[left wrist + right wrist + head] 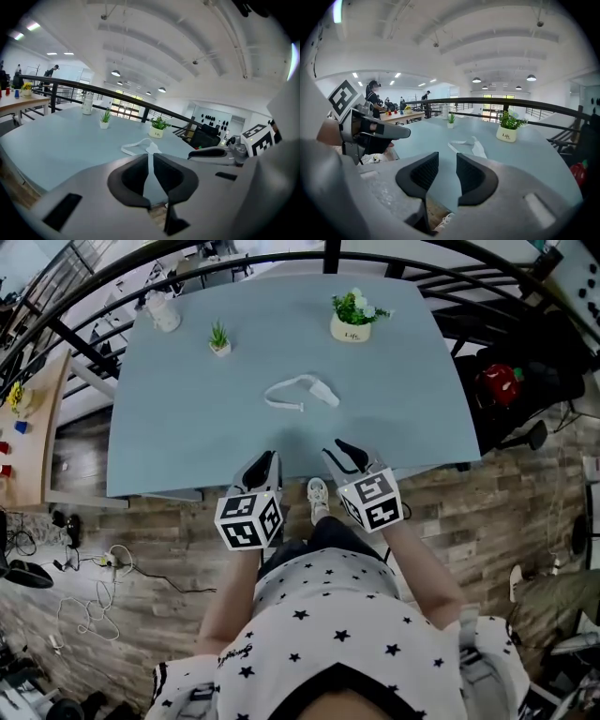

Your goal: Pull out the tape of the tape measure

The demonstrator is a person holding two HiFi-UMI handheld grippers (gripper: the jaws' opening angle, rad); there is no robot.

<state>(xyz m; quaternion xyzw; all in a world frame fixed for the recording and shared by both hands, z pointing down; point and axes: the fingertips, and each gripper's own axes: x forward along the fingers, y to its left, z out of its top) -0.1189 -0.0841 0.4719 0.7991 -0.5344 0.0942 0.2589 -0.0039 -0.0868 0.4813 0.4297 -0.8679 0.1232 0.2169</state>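
A white tape measure (316, 389) lies mid-table on the blue-grey table (187, 427), with a short loop of white tape (281, 396) curling off to its left. It also shows ahead in the left gripper view as the tape measure (151, 146) and in the right gripper view as the tape measure (477, 149). Both grippers hover at the table's near edge, well short of it. My left gripper (262, 463) (151, 161) has its jaws almost together, only a sliver between them, holding nothing. My right gripper (342, 451) (447, 171) stands open and empty.
A white pot with a green plant (352, 317) stands at the far right of the table, a small plant (219, 339) and a white jar (164, 313) at the far left. A black railing (281, 263) curves behind. A red bag (497, 382) lies on the floor to the right.
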